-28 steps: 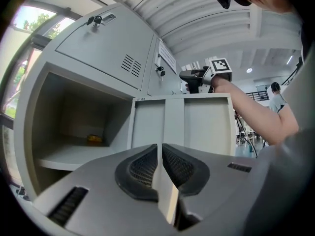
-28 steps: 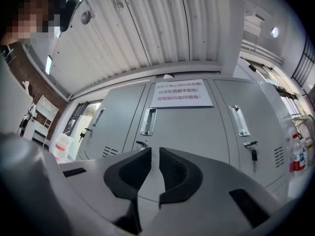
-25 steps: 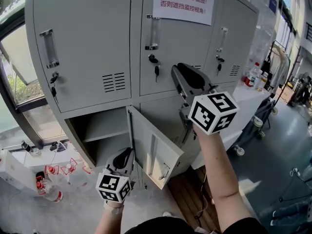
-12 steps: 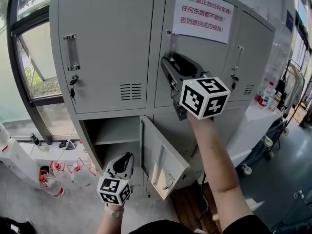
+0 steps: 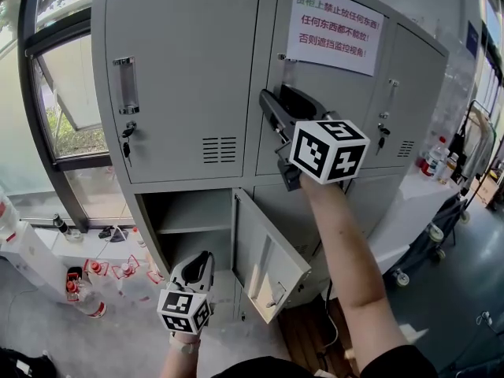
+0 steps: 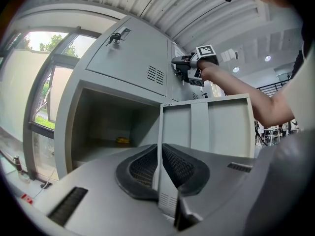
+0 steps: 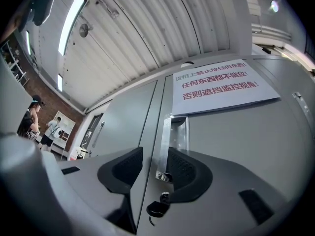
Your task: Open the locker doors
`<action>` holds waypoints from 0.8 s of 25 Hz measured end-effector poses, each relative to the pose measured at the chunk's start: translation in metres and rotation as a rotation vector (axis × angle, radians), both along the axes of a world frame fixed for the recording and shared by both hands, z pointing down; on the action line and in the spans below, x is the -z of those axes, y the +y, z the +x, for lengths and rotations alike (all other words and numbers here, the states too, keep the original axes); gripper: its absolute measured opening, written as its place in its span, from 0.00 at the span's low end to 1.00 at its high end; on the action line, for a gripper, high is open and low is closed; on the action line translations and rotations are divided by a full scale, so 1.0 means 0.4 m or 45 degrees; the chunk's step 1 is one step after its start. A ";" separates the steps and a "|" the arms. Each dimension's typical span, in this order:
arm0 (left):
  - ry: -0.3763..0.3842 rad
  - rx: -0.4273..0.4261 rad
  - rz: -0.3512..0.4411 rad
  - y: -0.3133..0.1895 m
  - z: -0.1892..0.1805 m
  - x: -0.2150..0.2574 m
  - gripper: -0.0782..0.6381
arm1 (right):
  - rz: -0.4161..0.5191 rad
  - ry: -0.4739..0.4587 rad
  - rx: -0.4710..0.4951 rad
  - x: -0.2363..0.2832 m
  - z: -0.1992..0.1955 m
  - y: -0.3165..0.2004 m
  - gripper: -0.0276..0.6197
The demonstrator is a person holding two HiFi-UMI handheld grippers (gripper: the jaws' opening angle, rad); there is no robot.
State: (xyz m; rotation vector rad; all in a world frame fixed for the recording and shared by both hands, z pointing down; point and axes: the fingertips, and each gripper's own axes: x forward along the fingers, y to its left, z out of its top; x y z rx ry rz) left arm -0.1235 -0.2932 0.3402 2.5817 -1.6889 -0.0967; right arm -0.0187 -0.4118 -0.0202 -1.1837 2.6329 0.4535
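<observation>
The grey locker has three upper doors, all closed. The middle upper door (image 5: 350, 93) carries a white notice (image 5: 337, 28). My right gripper (image 5: 273, 107) is raised to this door with its jaws open. The door's metal handle (image 7: 178, 132) stands between the pads without being pressed, and a key (image 7: 158, 208) hangs just below it. The lower left door (image 5: 272, 250) stands swung out, showing its compartment (image 5: 185, 219). My left gripper (image 5: 203, 260) hangs low in front of that compartment, shut and empty, left of the open door (image 6: 206, 127).
The upper left door (image 5: 181, 77) and upper right door (image 5: 409, 109) each have a handle and a key. A small yellow thing (image 6: 123, 140) lies in the compartment. Bottles and clutter (image 5: 83, 282) lie on the floor by the window. A white table (image 5: 409, 211) stands right.
My right gripper has risen from beside the lower doors to the middle upper door's handle, and its jaws have opened. The left gripper and the open lower door stay put.
</observation>
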 end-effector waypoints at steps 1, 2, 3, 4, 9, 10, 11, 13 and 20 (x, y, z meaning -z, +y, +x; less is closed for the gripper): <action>0.004 0.004 -0.003 0.001 -0.005 -0.002 0.15 | -0.005 -0.010 0.006 -0.003 -0.003 0.000 0.31; 0.006 0.007 -0.006 0.001 -0.008 -0.004 0.15 | -0.013 -0.018 0.014 -0.006 -0.007 0.000 0.32; 0.005 0.007 -0.009 0.002 -0.009 -0.006 0.15 | -0.020 -0.021 0.022 -0.009 -0.010 0.000 0.35; 0.001 0.005 -0.011 0.003 -0.009 -0.007 0.15 | -0.028 -0.020 0.028 -0.012 -0.011 0.001 0.36; 0.006 -0.010 -0.025 0.009 -0.007 -0.013 0.15 | -0.041 0.001 0.030 -0.016 -0.008 0.015 0.38; 0.008 -0.014 -0.026 0.011 -0.007 -0.015 0.15 | -0.035 0.007 0.020 -0.016 -0.006 0.020 0.38; 0.010 -0.019 -0.027 0.013 -0.005 -0.016 0.15 | -0.028 0.016 0.009 -0.016 -0.005 0.025 0.37; 0.012 -0.031 -0.031 0.018 -0.002 -0.020 0.15 | -0.015 0.042 -0.012 -0.018 0.000 0.034 0.36; 0.021 -0.082 -0.053 0.032 0.003 -0.032 0.15 | 0.018 0.099 -0.129 -0.020 0.025 0.071 0.31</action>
